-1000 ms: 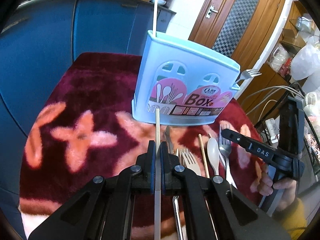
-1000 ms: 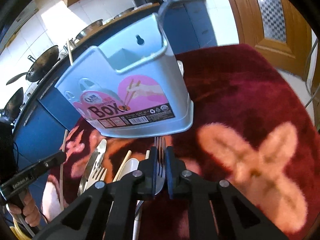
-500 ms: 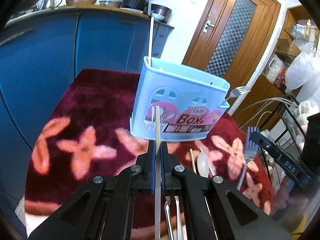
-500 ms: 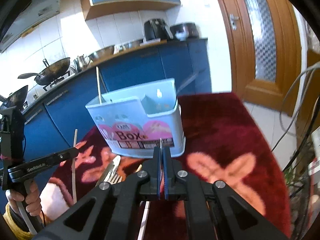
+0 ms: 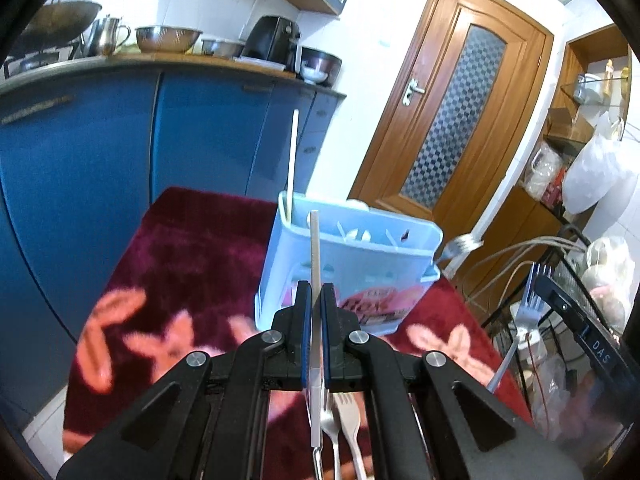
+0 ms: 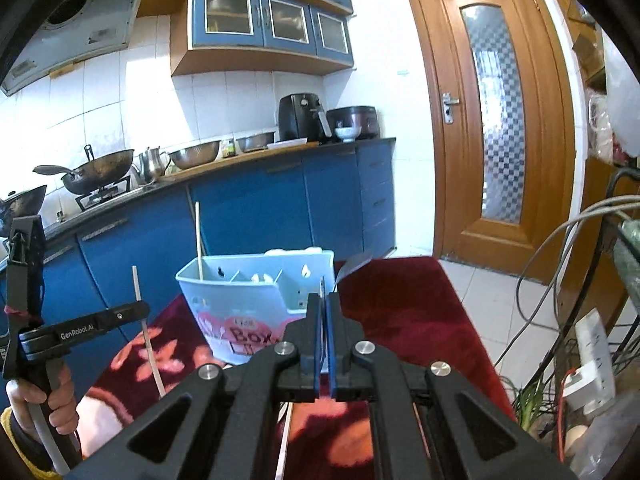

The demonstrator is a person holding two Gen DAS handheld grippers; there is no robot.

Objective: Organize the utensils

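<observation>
left gripper point(image 5: 315, 312) clenched on chopstick point(image 5: 314, 248), long axis upright | utensil box point(image 5: 352, 256) just ahead, below tip (nearer arm) | right gripper point(image 6: 323, 316) grasping fork point(image 5: 530, 300)

Home kitchen, lived-in. Blue base cabinets point(image 6: 256, 200) w/ wood-edged counter point(image 6: 240, 160) along tiled wall; glass-front wall cabinets point(image 6: 272, 20) above, range hood point(image 6: 68, 20) at left. Wok point(image 6: 100, 168) on gas burner, steel kettle point(image 6: 150, 162) & mixing bowl point(image 6: 194, 154) beside it. Black air fryer point(image 6: 300, 116) & rice cooker point(image 6: 354, 118) further along. Wooden door point(image 6: 492, 120) w/ patterned glass panel. Bench under dark-red floral cloth point(image 5: 192, 248); pale-blue cutlery box point(image 5: 352, 264) on it.
</observation>
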